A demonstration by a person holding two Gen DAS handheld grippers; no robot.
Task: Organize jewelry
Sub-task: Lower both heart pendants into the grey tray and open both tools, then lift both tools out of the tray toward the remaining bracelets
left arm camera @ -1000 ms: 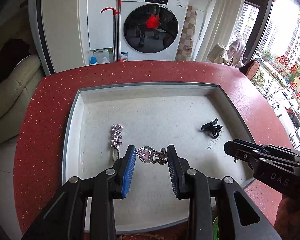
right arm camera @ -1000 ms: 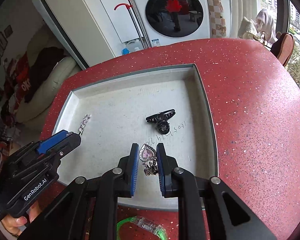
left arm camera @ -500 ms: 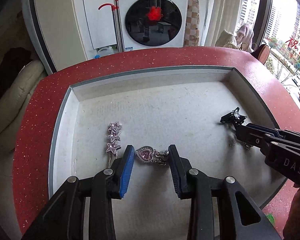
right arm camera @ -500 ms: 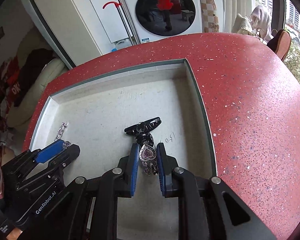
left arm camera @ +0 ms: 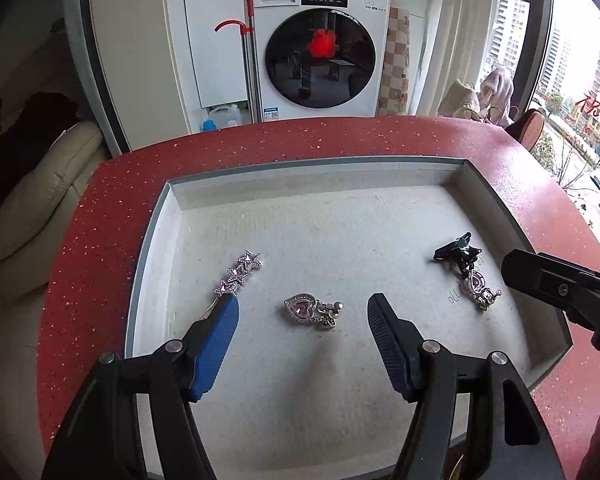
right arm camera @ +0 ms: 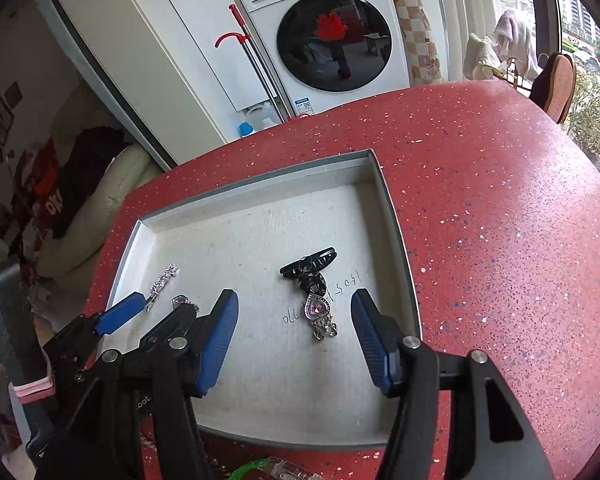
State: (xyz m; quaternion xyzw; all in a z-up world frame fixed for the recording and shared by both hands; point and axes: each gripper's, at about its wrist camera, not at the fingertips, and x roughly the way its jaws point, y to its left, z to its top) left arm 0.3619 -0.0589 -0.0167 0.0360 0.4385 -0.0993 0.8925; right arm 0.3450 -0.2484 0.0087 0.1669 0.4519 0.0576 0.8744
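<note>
Both heart earrings now released onto tray [left arm camera: 512, 216]; L gripper [left arm camera: 303, 312] jaws opening, heart earring [left arm camera: 312, 310] lies loose btwn them; R gripper [right arm camera: 294, 310] jaws opening, second heart earring [right arm camera: 320, 316] loose btwn, touching black claw clip [right arm camera: 308, 272]; star hair clip [left arm camera: 238, 274] beside L blue pad; placement step looks done.

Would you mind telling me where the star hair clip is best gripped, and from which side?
Probably across its narrow width at the middle star, from above. The star hair clip lies flat on the tray, long and thin, slanting away, so pads should close on its long edges. The left gripper, nearest, with jaws opening, holds nothing.
</note>
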